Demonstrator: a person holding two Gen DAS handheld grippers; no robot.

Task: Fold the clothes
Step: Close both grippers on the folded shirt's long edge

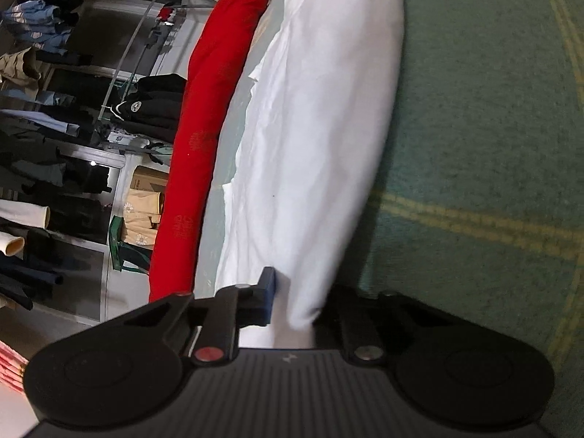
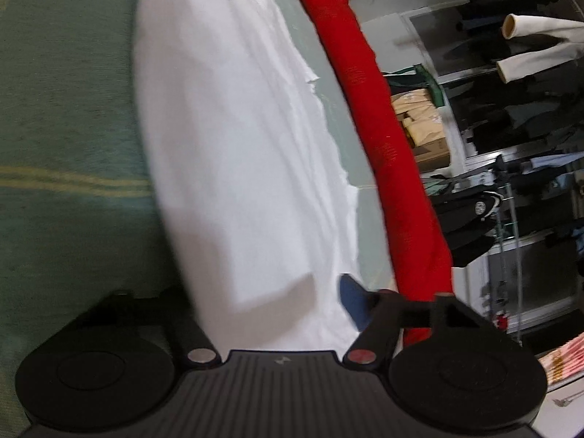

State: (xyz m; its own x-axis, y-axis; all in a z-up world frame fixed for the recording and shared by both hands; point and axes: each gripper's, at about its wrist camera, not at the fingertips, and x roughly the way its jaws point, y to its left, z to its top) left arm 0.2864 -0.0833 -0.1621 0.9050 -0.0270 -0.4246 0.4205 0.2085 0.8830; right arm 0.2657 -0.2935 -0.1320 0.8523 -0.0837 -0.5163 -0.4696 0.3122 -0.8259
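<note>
Green blanket [image 1: 492, 146] bears white garment [image 1: 321, 127], long axis running away from camera.

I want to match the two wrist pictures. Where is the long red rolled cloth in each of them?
Left wrist view: the red rolled cloth runs from top centre down to lower left, left of the white garment.
Right wrist view: the red rolled cloth runs from top centre down to lower right, right of the white garment.
Shared landmark: the green blanket under the garment.
</note>
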